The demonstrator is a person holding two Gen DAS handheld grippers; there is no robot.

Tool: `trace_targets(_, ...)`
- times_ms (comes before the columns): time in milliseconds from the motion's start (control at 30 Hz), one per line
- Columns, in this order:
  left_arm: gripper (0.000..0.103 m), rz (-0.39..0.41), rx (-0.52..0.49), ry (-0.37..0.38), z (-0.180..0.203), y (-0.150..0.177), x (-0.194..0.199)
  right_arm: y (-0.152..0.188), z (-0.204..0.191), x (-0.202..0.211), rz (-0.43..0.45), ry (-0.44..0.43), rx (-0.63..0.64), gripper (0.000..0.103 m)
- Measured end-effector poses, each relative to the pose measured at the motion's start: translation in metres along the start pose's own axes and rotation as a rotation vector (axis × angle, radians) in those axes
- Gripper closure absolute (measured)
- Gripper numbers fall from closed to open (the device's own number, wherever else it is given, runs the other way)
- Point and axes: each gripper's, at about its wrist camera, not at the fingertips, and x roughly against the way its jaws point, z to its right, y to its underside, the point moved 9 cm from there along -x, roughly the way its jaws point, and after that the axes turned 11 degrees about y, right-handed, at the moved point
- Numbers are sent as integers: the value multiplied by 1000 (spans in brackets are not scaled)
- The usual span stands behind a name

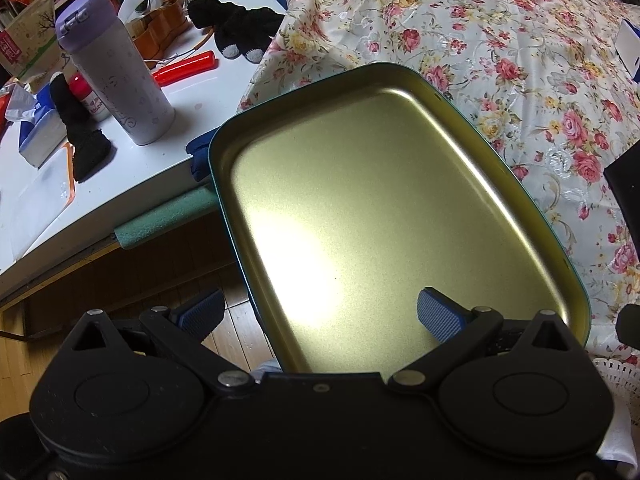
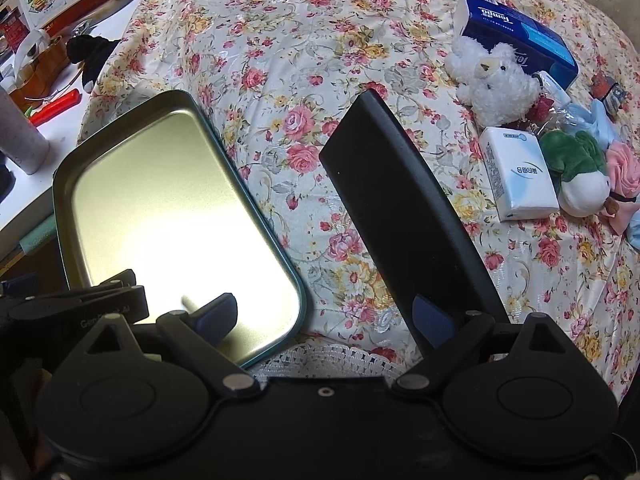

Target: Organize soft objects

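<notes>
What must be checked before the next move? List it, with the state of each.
1. Tin tray empty and ready for filling: ok, its bare gold inside holds nothing.
2. Left gripper open: ok, fingers wide apart, one on each side of the tray's wall.
3. Right gripper open: ok.
4. Soft things in sight: ok, a white plush bear and a green plush toy lie on the floral cloth.
5. Path from the right gripper to the toys clear: not ok, a black slab stands in between.
6. Tray steadily supported: cannot tell, part of it juts past the table edge.
</notes>
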Motion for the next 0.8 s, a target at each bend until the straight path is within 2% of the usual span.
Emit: trace_targets(800, 3, -18, 1, 17, 3, 2, -6, 4, 7, 11, 18, -2, -11, 9)
